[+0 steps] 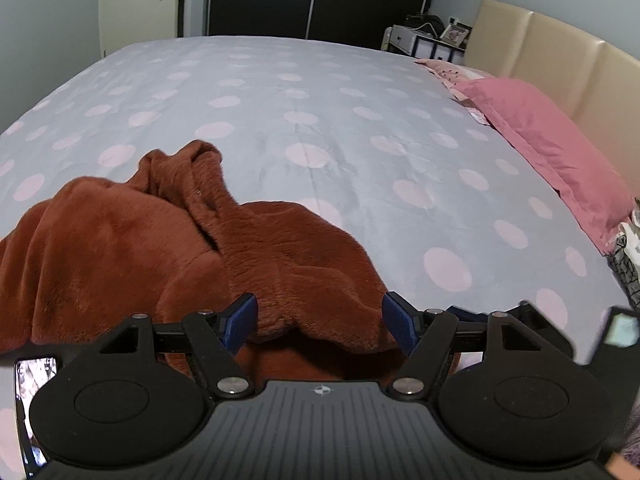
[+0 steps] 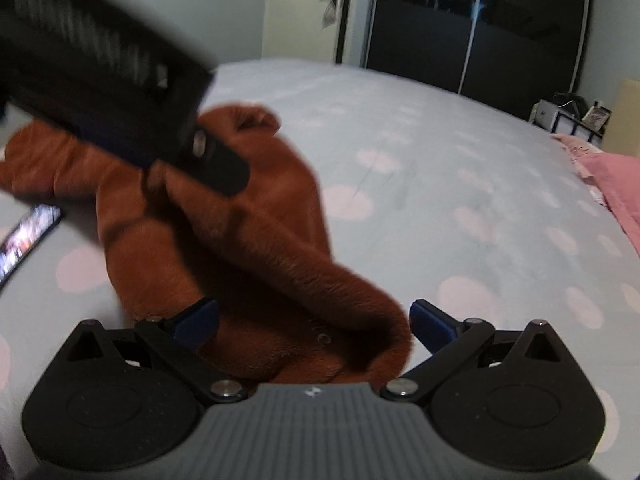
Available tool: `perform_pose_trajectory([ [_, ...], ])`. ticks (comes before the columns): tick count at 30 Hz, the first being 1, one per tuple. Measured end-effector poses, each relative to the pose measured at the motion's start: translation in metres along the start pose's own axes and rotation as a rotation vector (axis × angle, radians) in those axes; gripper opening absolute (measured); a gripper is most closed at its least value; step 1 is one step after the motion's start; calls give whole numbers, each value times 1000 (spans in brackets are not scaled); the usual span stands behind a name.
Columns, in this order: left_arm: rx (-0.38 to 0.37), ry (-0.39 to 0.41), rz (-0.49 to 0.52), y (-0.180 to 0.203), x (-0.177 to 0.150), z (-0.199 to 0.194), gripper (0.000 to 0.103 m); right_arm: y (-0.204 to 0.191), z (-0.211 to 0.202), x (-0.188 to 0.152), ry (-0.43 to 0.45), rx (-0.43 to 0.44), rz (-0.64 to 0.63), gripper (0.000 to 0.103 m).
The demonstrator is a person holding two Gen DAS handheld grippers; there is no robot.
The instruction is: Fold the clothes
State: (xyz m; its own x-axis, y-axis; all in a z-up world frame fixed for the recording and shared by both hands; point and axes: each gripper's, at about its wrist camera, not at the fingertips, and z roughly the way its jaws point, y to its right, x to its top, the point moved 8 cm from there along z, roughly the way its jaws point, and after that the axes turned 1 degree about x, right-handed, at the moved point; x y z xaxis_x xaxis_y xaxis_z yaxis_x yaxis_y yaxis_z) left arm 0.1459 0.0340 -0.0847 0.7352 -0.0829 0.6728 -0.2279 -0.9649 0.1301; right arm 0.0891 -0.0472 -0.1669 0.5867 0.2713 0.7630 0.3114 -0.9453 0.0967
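Rust-brown plush fleece garment (image 1: pixel 120 240) lies crumpled on the bed, on the grey bedspread with pale pink dots (image 1: pixel 360 120), close to the near edge of the bed where we stand. From the left wrist view the cloth rises in a ridge of folds toward the middle of the bed and spreads down to the near edge, where a rolled hem sits between our blue-padded fingers (image 1: pixel 242 320). Our left gripper (image 1: pixel 320 322) has its fingers spread apart, one on each side of that hem; they are released, not clamped on the cloth.

From the right wrist view the same garment (image 2: pixel 280 264) runs in a thick fold down toward our right gripper (image 2: pixel 316 324). Its fingers (image 2: pixel 198 320) are also spread wide, with the end of the fold lying between them; the cloth reaches the left pad and stands clear of the right one. The black body of the left gripper crosses the upper left of this view, blurred, above the garment.

A phone with a lit screen (image 2: pixel 24 240) lies on the bedspread just beside the garment. A pink pillow (image 1: pixel 552 148) rests along the cream padded headboard (image 1: pixel 540 44) at the far right edge of the bed.
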Motion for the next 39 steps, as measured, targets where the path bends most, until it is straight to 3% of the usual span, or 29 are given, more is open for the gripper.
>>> perform_pose_trajectory([
  [5, 16, -11, -19, -10, -1, 1, 68, -4, 21, -6, -65, 4, 20, 97],
  [7, 23, -18, -30, -15, -3, 1, 68, -2, 21, -5, -79, 34, 49, 53],
  [10, 25, -24, -45, -19, -4, 0, 68, 1, 14, 0, -81, 43, 54, 27],
  [19, 1, 30, -34, -8, 6, -16, 71, 46, -50, 54, 121, -121, 14, 20],
  [24, 9, 55, -27, -5, 10, -24, 71, 76, -81, 76, 183, -257, -9, 18],
  [31, -2, 45, -10, 2, 8, -22, 71, 186, -133, 78, 156, -482, 55, 18],
  [35, -8, 30, 16, 8, 5, -17, 71, 263, -169, 52, 92, -596, 143, 18],
  [39, 4, 10, 22, 10, 2, -9, 71, 303, -179, 16, -13, -646, 223, 19],
])
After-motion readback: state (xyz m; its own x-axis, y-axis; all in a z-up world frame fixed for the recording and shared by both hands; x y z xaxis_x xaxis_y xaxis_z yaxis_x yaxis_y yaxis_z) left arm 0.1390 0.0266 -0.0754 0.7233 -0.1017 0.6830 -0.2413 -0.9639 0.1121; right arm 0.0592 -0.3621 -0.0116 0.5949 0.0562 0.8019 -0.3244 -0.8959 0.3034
